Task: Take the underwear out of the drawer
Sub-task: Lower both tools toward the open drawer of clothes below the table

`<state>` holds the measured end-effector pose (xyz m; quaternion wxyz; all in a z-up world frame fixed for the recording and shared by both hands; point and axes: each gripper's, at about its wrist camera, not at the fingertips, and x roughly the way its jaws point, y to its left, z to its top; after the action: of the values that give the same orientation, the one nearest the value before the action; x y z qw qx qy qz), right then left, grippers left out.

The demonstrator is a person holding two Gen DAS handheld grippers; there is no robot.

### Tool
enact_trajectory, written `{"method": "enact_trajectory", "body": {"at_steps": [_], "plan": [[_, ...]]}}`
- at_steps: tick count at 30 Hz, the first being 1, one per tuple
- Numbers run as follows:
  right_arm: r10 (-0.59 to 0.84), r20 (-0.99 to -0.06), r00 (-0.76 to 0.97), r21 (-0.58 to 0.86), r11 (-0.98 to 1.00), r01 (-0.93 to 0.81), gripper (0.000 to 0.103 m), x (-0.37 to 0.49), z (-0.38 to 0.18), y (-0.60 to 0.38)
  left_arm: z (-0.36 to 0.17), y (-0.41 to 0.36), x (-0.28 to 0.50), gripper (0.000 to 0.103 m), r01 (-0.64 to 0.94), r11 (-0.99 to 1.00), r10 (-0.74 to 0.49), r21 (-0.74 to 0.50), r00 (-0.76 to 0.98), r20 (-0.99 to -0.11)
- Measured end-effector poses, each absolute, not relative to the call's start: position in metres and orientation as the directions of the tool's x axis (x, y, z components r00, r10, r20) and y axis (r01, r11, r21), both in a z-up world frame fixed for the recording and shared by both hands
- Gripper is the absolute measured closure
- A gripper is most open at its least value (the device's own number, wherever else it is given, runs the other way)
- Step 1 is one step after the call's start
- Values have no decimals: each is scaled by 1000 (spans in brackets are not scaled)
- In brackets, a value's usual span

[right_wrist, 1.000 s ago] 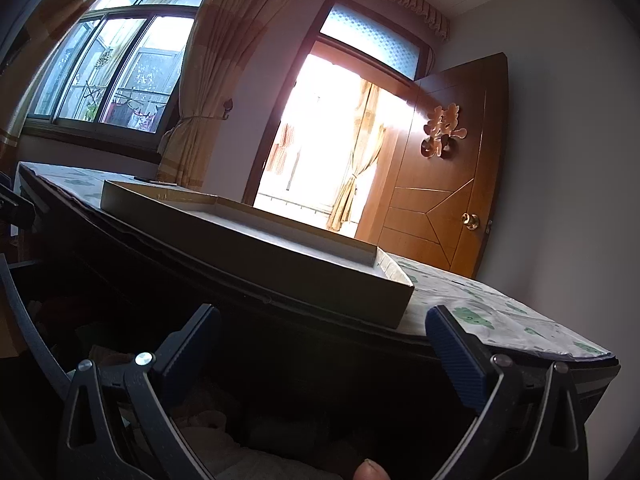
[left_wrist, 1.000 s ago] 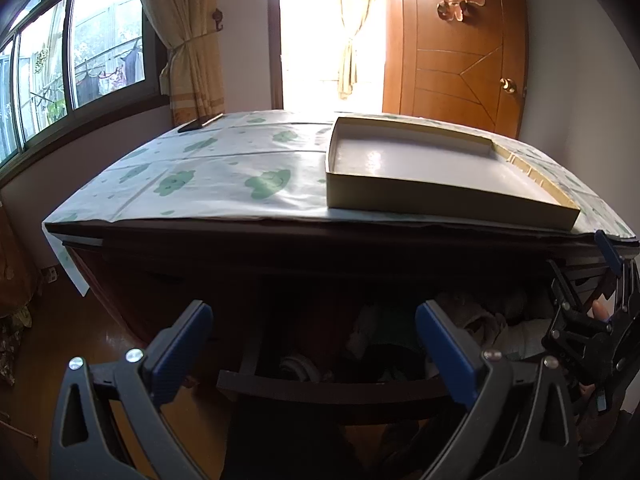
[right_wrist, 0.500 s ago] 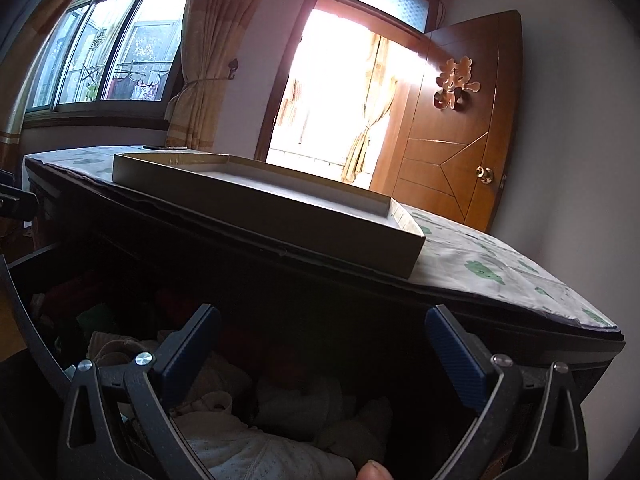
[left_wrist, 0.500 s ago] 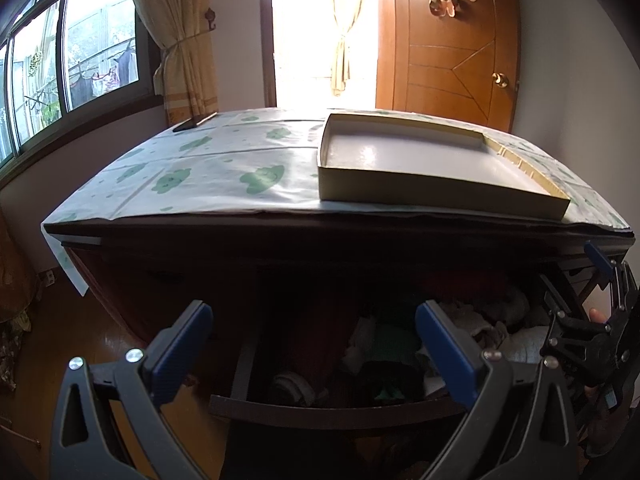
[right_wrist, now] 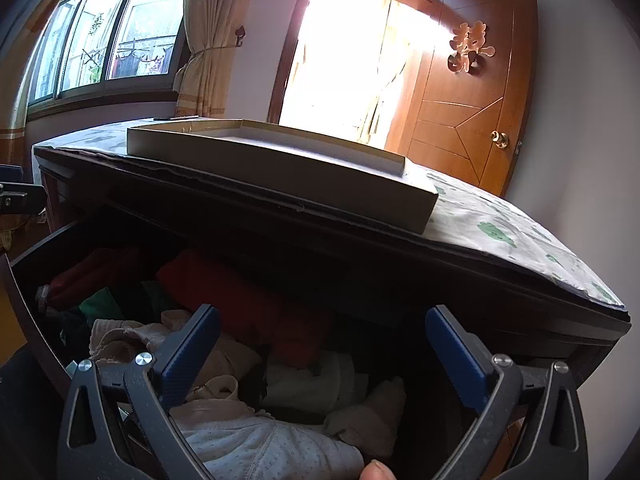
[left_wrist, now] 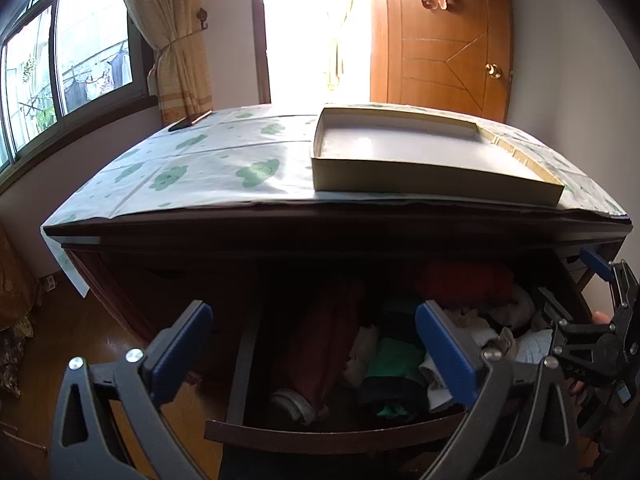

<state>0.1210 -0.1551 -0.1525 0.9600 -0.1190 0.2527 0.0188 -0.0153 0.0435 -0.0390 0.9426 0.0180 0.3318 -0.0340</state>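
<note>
A dark wooden drawer (left_wrist: 336,434) stands pulled out below the table top, full of folded clothes. In the left wrist view I see dark red cloth (left_wrist: 320,344), a green piece (left_wrist: 394,362) and white pieces (left_wrist: 480,330). The right wrist view shows a pale dotted undergarment (right_wrist: 256,448), cream cloth (right_wrist: 128,336) and a red garment (right_wrist: 240,300). My left gripper (left_wrist: 312,354) is open above the drawer's front rail. My right gripper (right_wrist: 320,354) is open over the drawer's right part; it shows at the right of the left wrist view (left_wrist: 600,320). Neither holds anything.
A shallow cardboard box (left_wrist: 420,156) lies on the table's green-patterned cover (left_wrist: 208,164). A dark flat object (left_wrist: 188,121) rests at the far left corner. Behind are a window (left_wrist: 60,68), a curtain (left_wrist: 176,40) and a wooden door (left_wrist: 440,40). A fingertip (right_wrist: 376,472) shows at the bottom edge.
The drawer has slid out toward me, and its clothes have come into view. Both grippers have pulled back with it and stay open.
</note>
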Motion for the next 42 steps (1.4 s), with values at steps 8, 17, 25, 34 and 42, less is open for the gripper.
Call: {"method": "enact_trajectory", "body": {"at_steps": [8,17,25,34,42], "plan": [[-15,-554,832,-217,968,-127,0,113,-155,-152,-39,42,-18,0,88,996,-54,22,771,-634],[12,-609,793,-178,972,-151,0,102,-156,-153,-39,38,-19,0,103,994,-63,25,768,-637],[21,-643,766,-170,971,-169,0,95,-158,-151,-39,38,-21,0,106,994,-64,26,762,-644],[15,-670,742,-177,968,-179,0,87,-161,-147,-39,38,-21,0,115,993,-75,17,750,-658],[52,-732,680,-165,954,-251,0,100,-161,-146,-44,37,-17,0,138,990,-77,32,715,-695]]}}
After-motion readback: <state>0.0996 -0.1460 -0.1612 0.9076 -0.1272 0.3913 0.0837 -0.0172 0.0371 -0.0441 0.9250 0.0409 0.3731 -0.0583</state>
